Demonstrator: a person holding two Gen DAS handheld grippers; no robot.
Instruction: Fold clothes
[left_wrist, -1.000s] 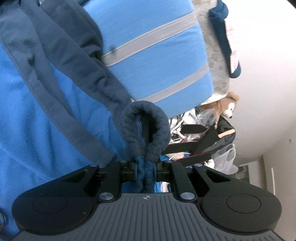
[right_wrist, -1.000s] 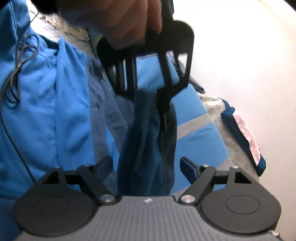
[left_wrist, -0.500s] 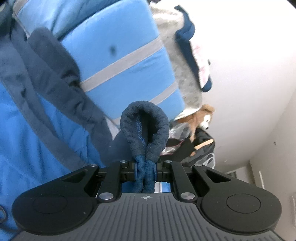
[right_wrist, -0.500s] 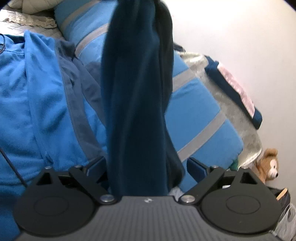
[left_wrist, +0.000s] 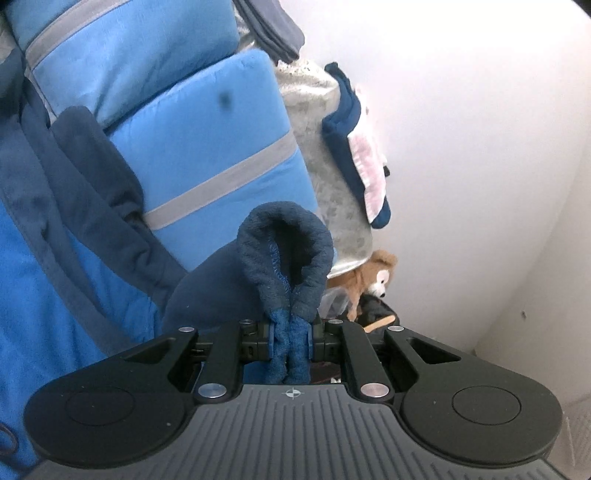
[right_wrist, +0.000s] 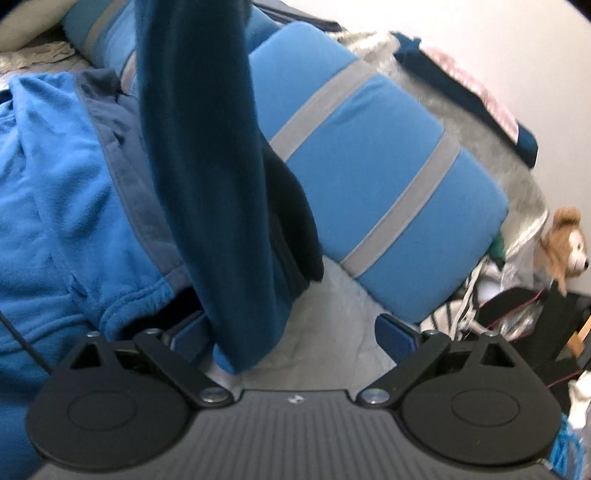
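Navy fleece sleeve (left_wrist: 284, 254) clenched in left claw (left_wrist: 291, 341); right claw (right_wrist: 295, 328) spread, gripping nothing.

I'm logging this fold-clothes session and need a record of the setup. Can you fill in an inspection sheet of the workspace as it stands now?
Surface: grey bedspread, mostly covered.
Job's things: blue fleece garment spread out; its navy sleeve hangs lifted.
Clutter: blue striped cushions; navy-and-pink fabric; dark bags beside the bed.
Grippers: left gripper shut on the navy cuff; right gripper open, jaws just widened, sleeve hanging between them ungripped.
Cables: thin dark cord on the fleece.
Surroundings: white wall; plush toy.
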